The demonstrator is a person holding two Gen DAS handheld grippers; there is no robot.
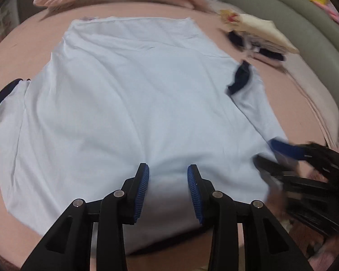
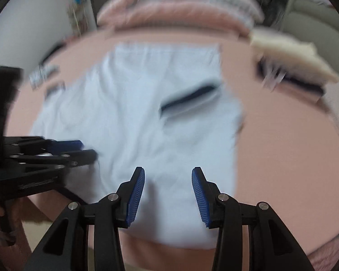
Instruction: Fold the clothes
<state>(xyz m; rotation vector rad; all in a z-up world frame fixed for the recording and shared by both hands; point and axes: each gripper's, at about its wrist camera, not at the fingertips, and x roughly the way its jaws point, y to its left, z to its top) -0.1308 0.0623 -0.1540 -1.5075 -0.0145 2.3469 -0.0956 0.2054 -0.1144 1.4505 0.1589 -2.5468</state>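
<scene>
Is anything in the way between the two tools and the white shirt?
No, nothing visible is. The left tool and right tool both hang open right over the near edge of the white shirt, with only shirt cloth between their fingers. The pile of folded clothes lies off to the far right side.

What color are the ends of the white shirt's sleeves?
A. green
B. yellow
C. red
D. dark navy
D: the white shirt, spread flat on the pink bed, has a dark navy band at the end of each sleeve, one at the left and one at the right.
</scene>
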